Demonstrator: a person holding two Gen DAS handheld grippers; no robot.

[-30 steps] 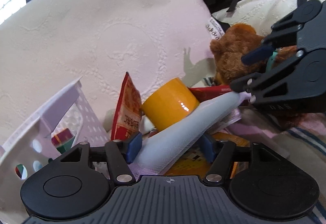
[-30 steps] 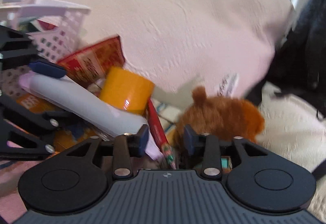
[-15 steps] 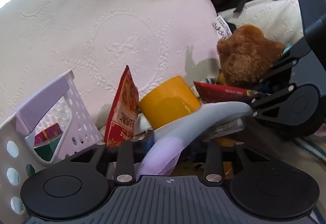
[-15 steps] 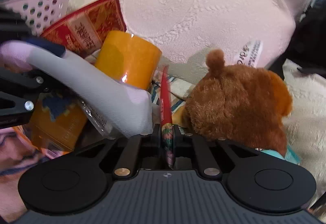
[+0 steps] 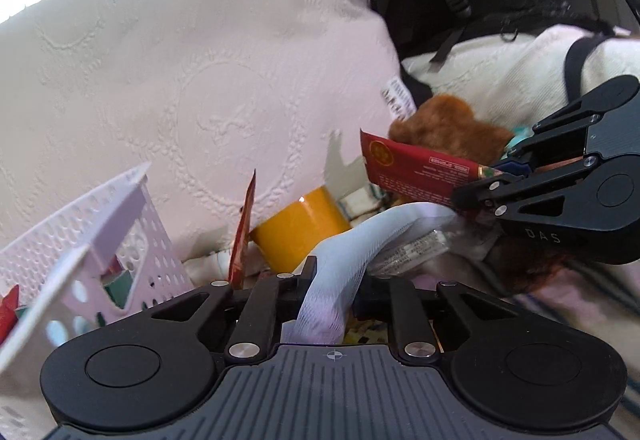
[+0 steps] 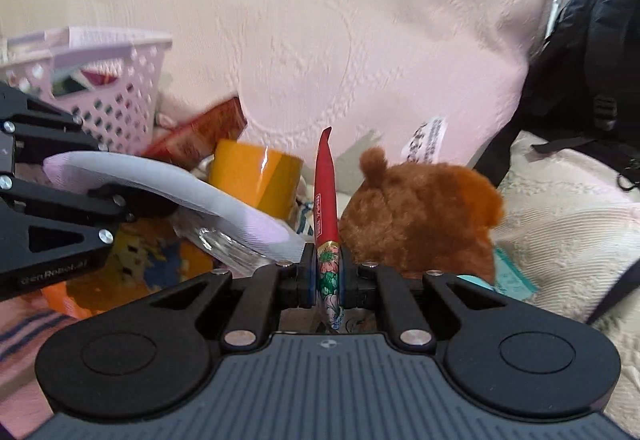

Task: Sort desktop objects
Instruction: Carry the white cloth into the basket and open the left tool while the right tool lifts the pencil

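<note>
Red packet and white sock both gripped

Red packet (image 6: 327,208) sits edge-on, clamped between the fingers of the right gripper (image 6: 329,276); in the left wrist view it (image 5: 416,168) is seen flat, raised over the clutter; white sock (image 5: 348,260) is pinched between the fingers of the left gripper (image 5: 332,288), its far end draped toward the right gripper (image 5: 492,180); sock (image 6: 168,192) hangs above a clear plastic wrapper (image 6: 224,244); yellow tape roll (image 6: 256,176) sits behind the sock, beside a red snack bag (image 5: 242,240); brown teddy bear (image 6: 416,212) just right of the packet; pink basket (image 5: 100,236) at left with items inside; cream cushion (image 6: 320,32) behind; black backpack (image 6: 592,60) at far right.
</note>
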